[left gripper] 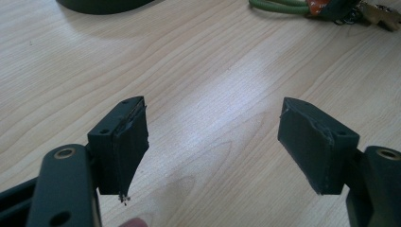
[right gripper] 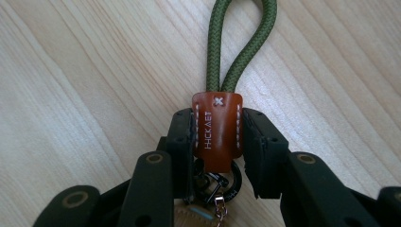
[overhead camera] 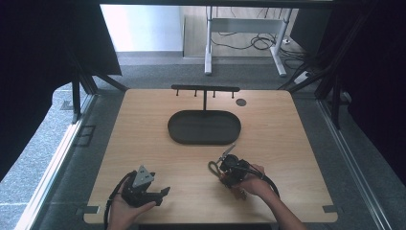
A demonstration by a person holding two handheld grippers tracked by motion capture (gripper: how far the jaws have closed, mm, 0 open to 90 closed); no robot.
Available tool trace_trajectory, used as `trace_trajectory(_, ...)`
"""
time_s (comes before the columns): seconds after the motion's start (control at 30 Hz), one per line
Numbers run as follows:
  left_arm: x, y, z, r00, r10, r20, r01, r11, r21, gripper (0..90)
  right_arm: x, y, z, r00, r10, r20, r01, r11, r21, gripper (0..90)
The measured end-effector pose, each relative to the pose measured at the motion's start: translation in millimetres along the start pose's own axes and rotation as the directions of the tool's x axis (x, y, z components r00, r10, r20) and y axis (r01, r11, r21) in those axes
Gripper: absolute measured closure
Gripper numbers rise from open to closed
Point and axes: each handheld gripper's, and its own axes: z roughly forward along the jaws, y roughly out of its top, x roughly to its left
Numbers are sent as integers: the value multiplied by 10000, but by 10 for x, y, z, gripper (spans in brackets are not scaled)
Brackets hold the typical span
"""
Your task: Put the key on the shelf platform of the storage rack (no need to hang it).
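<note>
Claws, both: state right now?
Left claw: open, nothing between its jaws, bare table beneath.
Right claw: shut on the brown leather tab of the green cord keychain.

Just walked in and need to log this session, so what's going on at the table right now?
A person at a light wooden table holds a two-jaw gripper in each hand. The right gripper is shut on the brown leather tab of a keychain with an olive-green cord loop, which lies on the table in front of a dark oval tray with a hook rack behind it. The left gripper is open, with nothing between its jaws.
</note>
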Motion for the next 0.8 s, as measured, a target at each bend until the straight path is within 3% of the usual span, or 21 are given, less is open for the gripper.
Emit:
trace_trajectory(0.43,-10,2,10,10000,22,12,-22,10000,37,256,-12,-6,-254,10000,-32,-71,28,9987,-514,664)
trace_trajectory(0.8,-12,3,11,10000,29,-10,-29,10000,49,256,-11,7,-491,9997,-112,227,132,9959,-898,664)
